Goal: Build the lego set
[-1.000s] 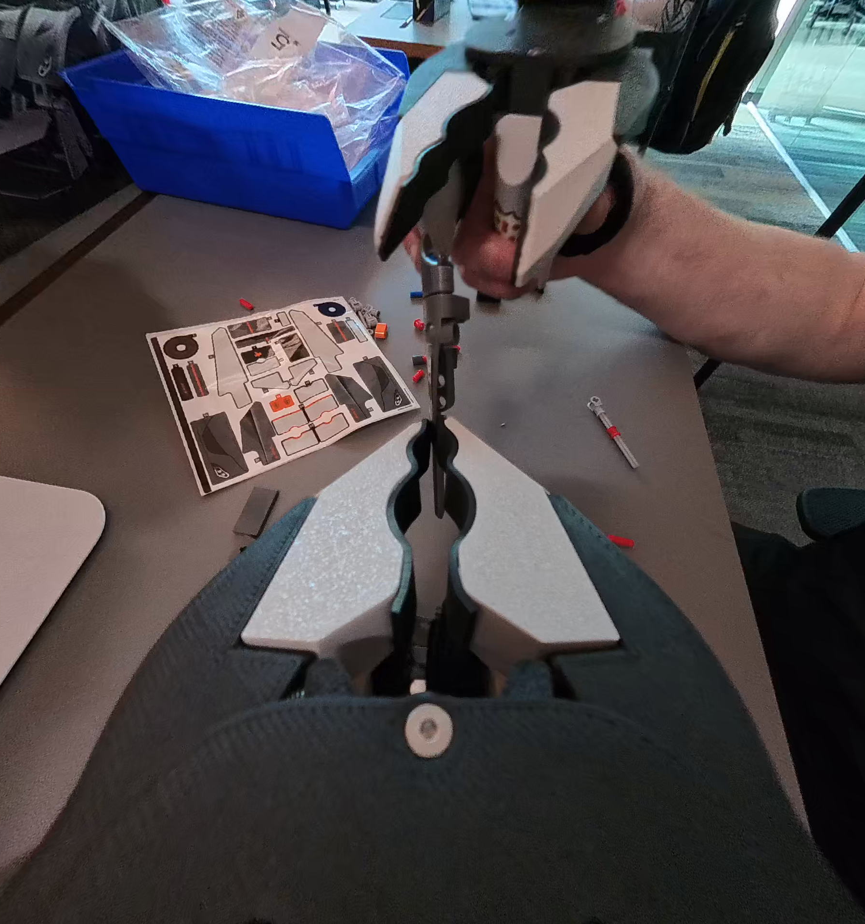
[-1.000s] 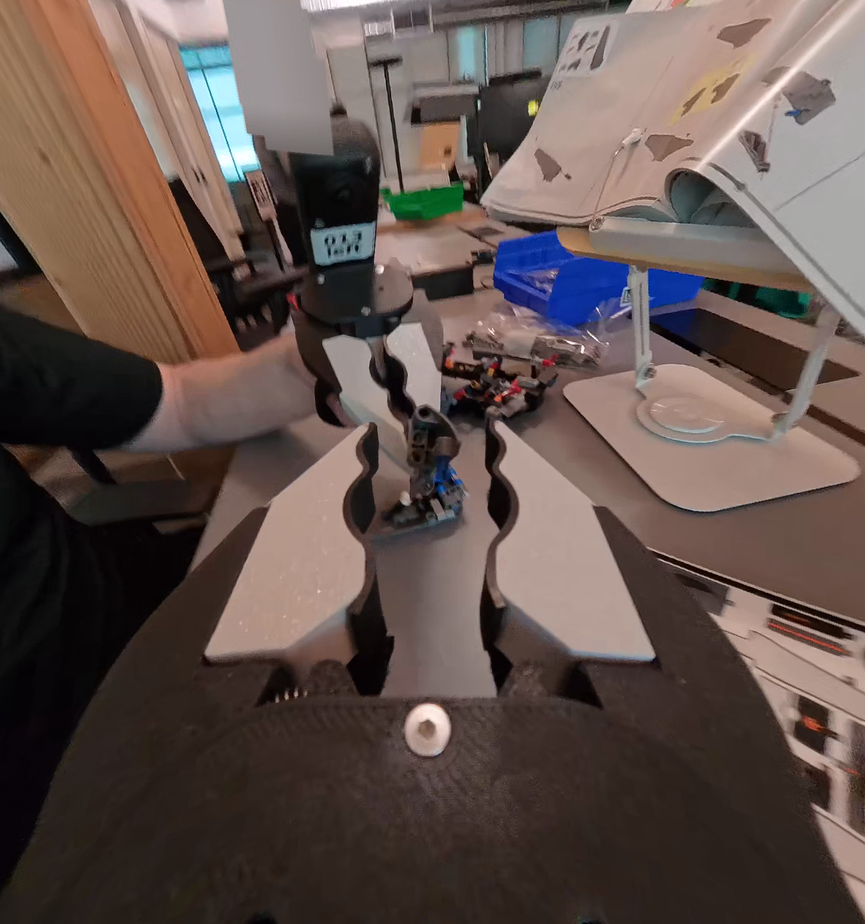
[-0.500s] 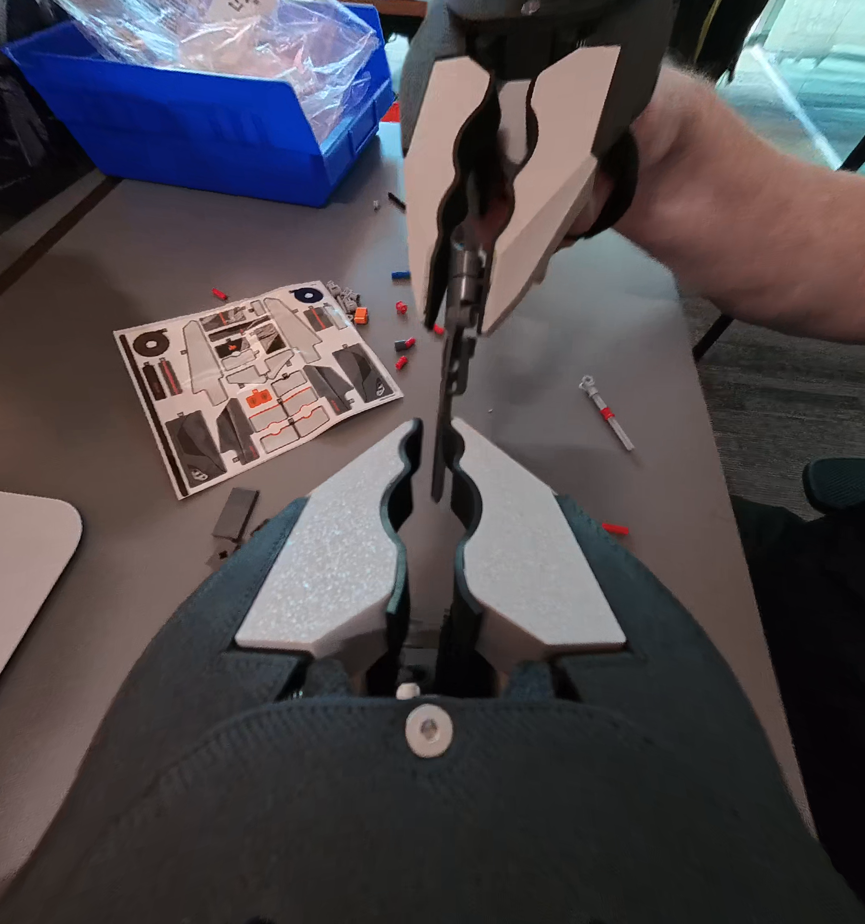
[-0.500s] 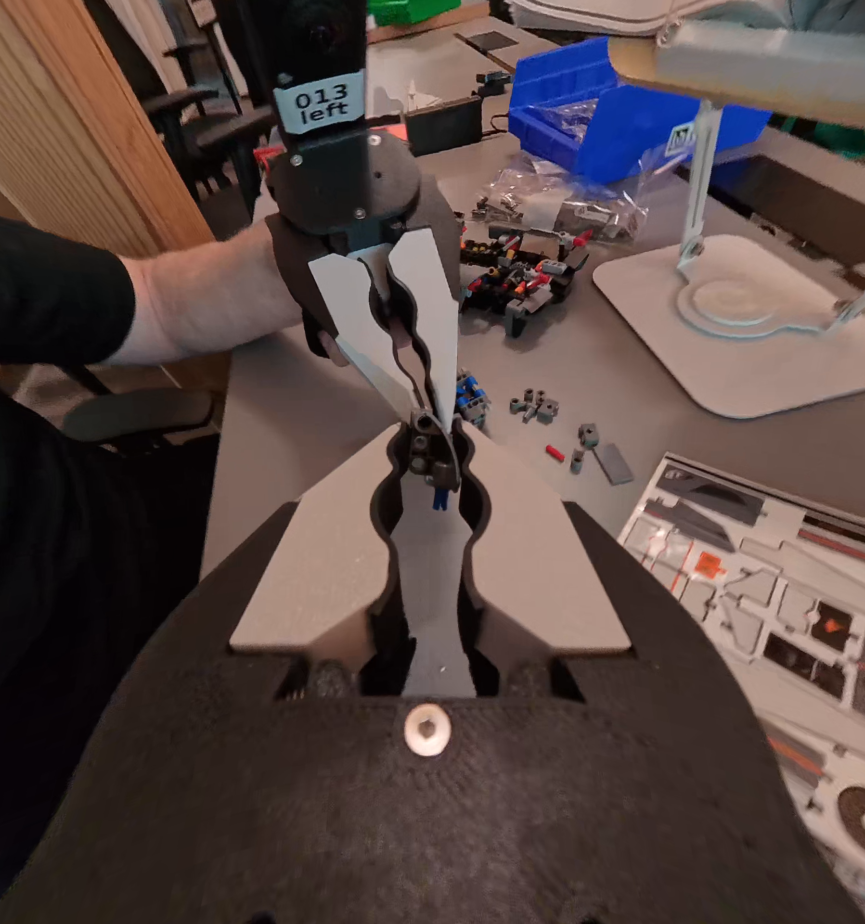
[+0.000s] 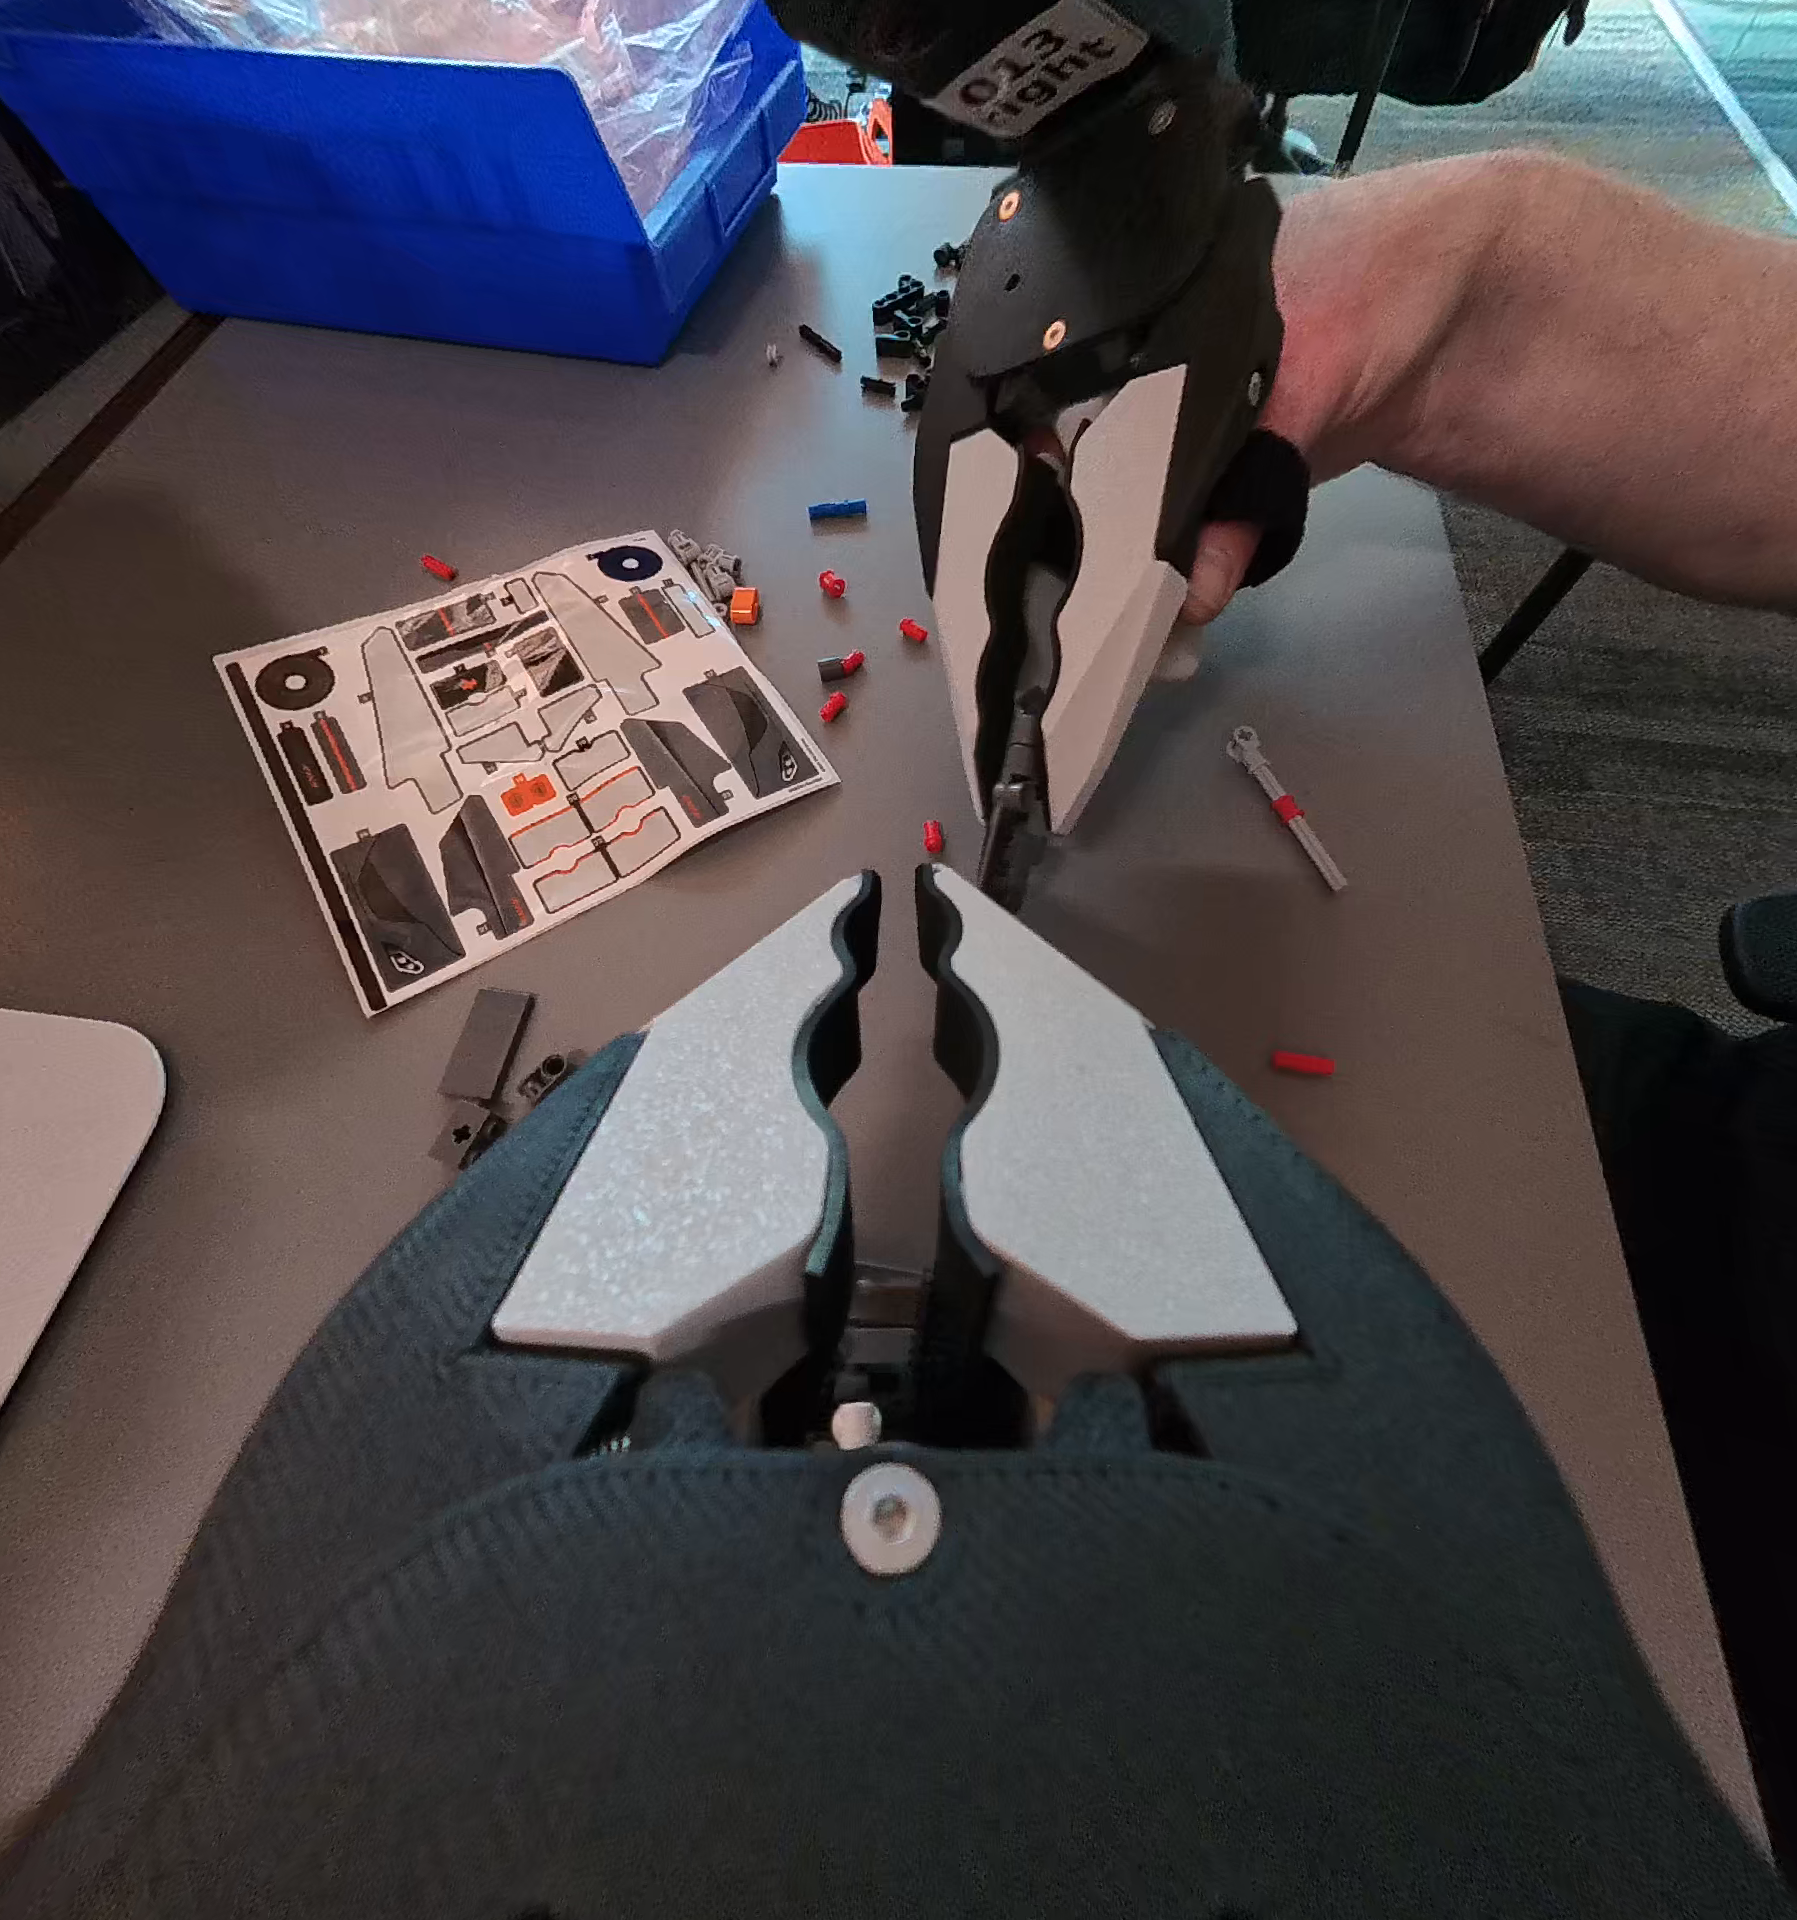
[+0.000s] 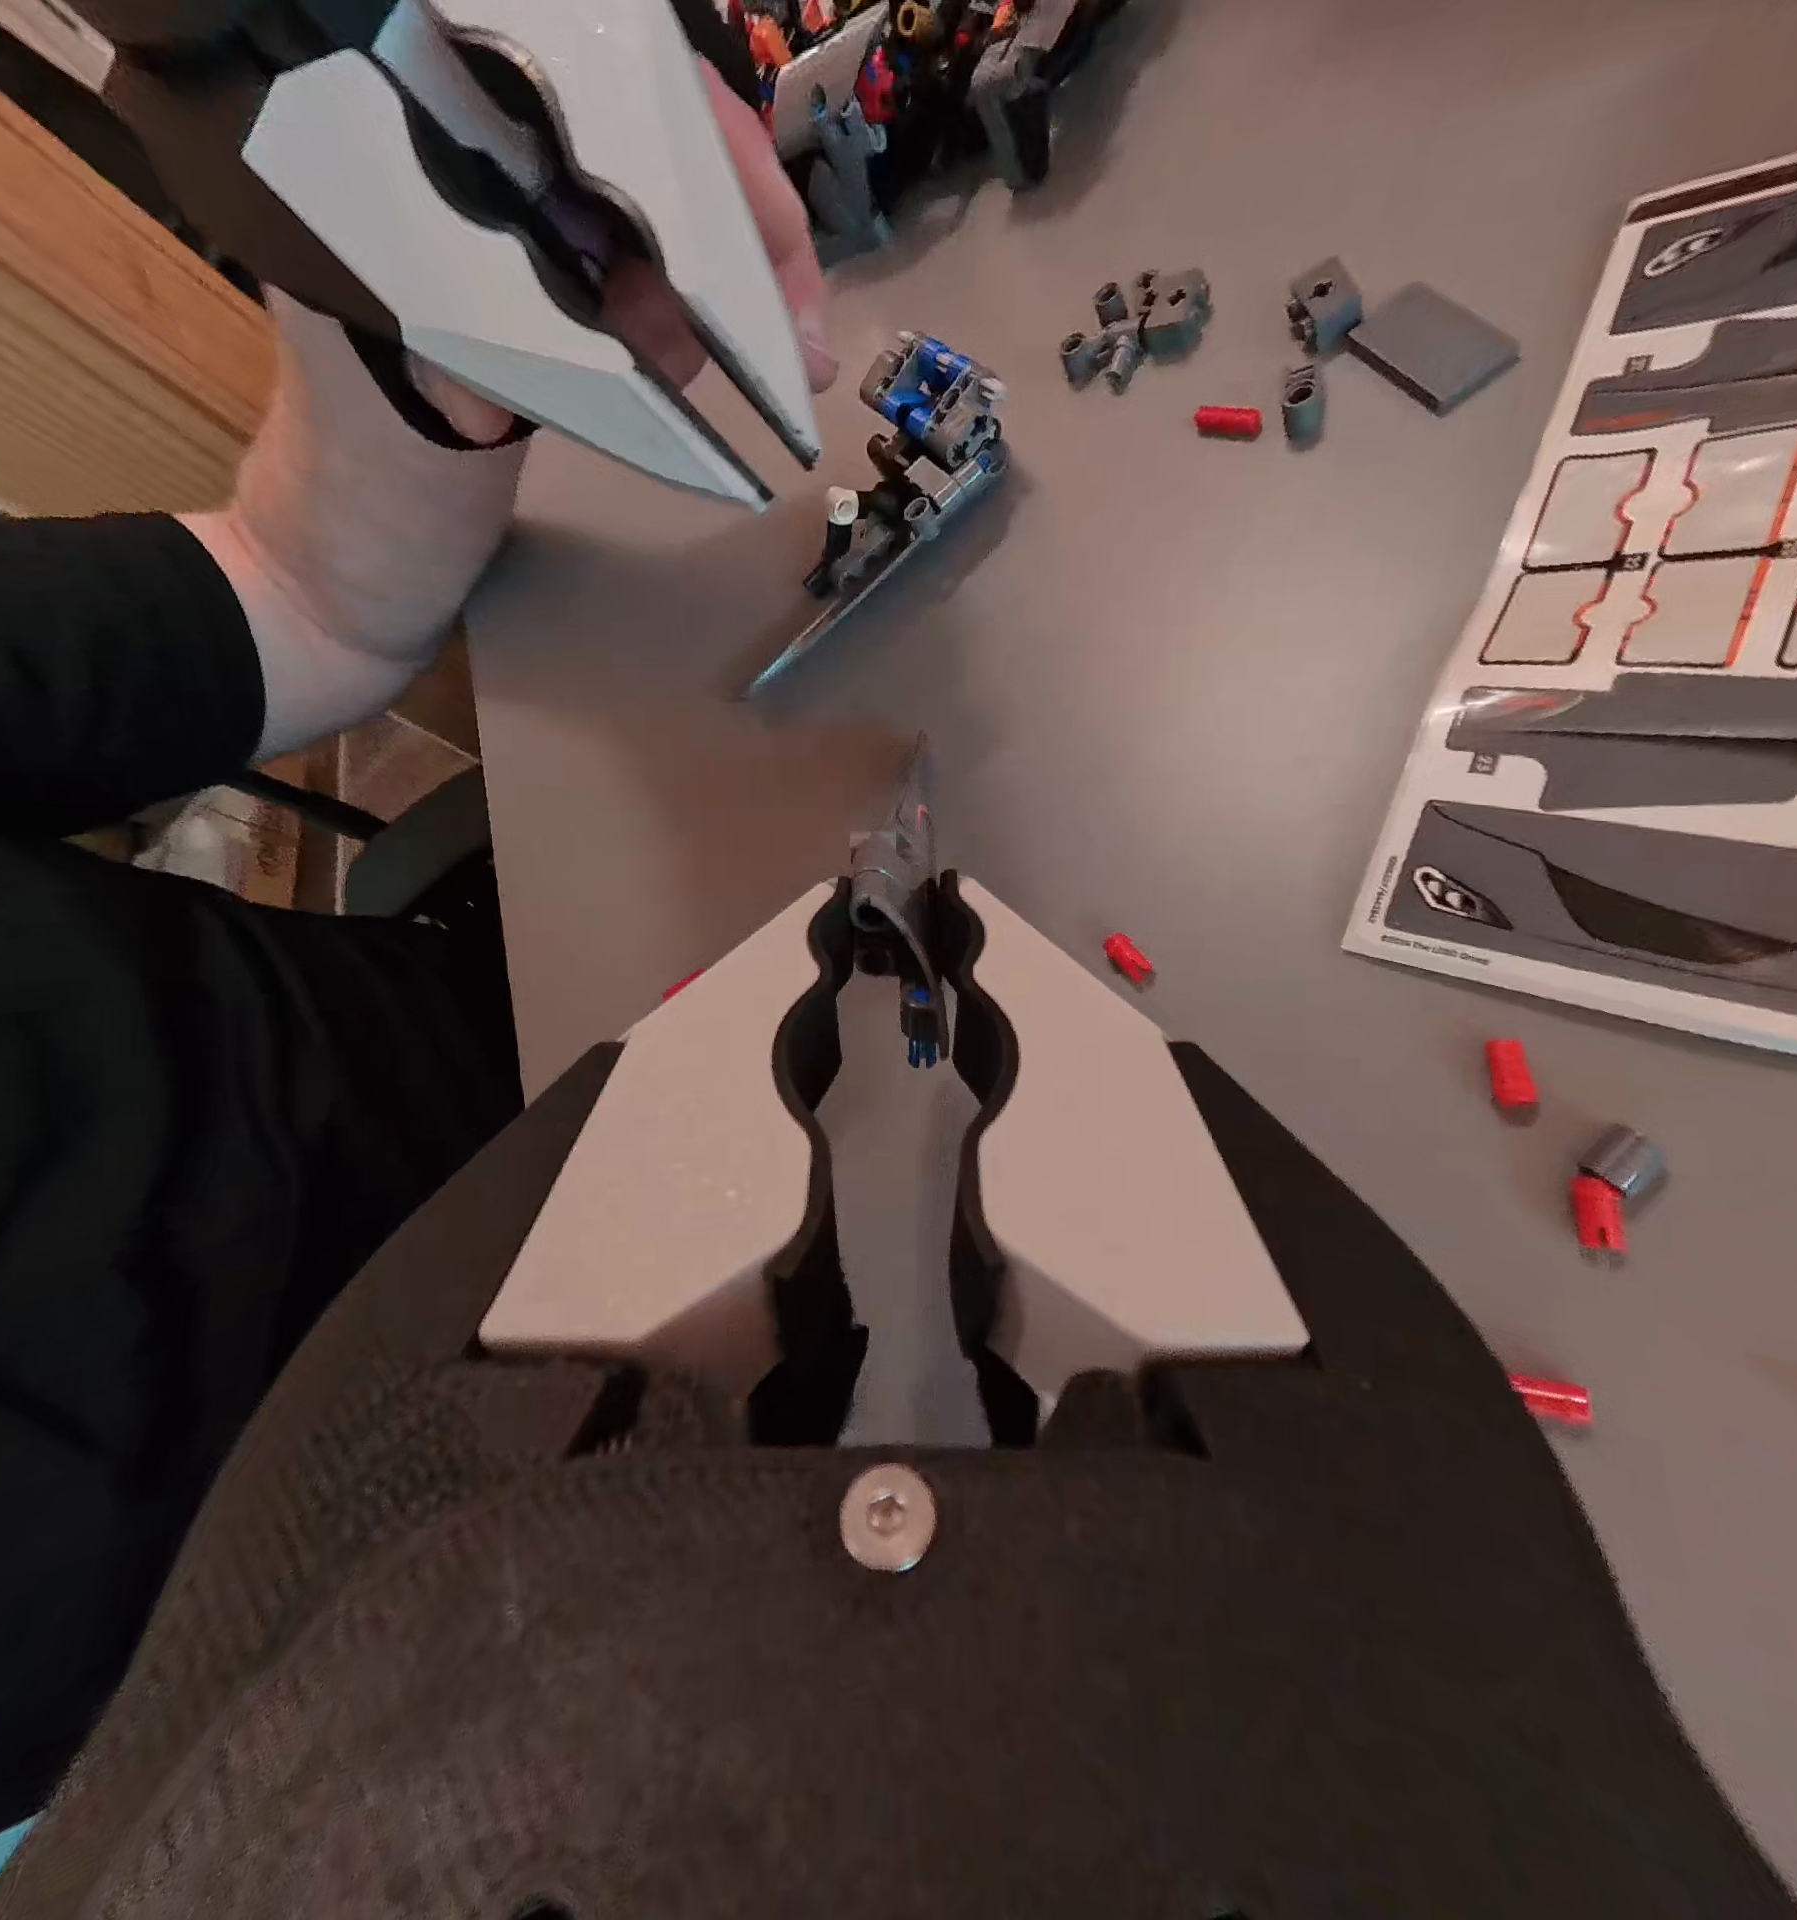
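Note:
My right gripper (image 6: 896,896) is shut on a thin dark grey lego piece (image 6: 899,831) with a blue pin at its rear; the piece's pointed end sticks out toward the table. In the left wrist view the right gripper (image 5: 1019,821) points down at the table, the piece (image 5: 1011,831) hanging from its tips just right of my left gripper's tips. My left gripper (image 5: 899,883) is empty, its jaws nearly together. It also shows in the right wrist view (image 6: 790,478), above a small grey and blue subassembly (image 6: 915,468) on the table.
A sticker sheet (image 5: 520,758) lies left of centre, with red pins (image 5: 832,707) scattered around it. A blue bin (image 5: 385,229) with plastic bags stands at the back. A grey axle (image 5: 1286,808), a grey tile (image 5: 486,1029) and a white stand base (image 5: 21,1195) lie nearby. Spacing between my two grippers at the tips: around 7 cm. The grey tile (image 5: 486,1029) is about equally far from each gripper, around 15 cm. The right camera catches it too, in the right wrist view (image 6: 1447,340).
The left gripper held the grey piece; the right gripper closed on it and took it. The grippers moved apart, and the right one has tilted down toward the table.

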A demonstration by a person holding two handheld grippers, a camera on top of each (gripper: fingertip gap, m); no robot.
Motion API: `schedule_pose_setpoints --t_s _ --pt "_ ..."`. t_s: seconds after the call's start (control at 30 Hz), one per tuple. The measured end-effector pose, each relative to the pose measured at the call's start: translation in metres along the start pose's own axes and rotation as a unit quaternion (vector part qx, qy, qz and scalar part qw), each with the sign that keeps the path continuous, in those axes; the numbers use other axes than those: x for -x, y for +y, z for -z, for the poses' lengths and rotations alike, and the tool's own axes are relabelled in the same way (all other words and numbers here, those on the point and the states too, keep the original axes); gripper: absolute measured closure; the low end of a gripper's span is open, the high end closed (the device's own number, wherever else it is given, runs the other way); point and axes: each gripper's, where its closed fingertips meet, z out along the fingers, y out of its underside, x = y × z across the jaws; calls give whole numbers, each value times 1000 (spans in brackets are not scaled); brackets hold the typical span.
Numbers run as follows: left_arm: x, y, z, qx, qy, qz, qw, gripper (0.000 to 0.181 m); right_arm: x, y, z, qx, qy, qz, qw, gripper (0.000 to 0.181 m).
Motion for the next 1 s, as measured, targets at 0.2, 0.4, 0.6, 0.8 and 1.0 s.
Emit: schedule_pose_setpoints --t_s 0.2,0.4,0.6,0.8,1.0 --pt "-5 4 -3 9 5 -5 1000 177 -3 7 2 2 -17 -33 999 168" --pt "-9 10 -11 39 -28 -75 996 175 7 9 8 6 -48 -36 998 168" --pt "-23 18 -23 64 -18 -121 990 175 15 25 8 72 -83 -33 993 168" --pt "-20 20 -23 65 -16 -111 992 175 -14 16 7 85 19 -27 996 131" --pt "-17 22 -22 70 -27 -118 990 175 -26 -2 27 58 85 12 995 114"
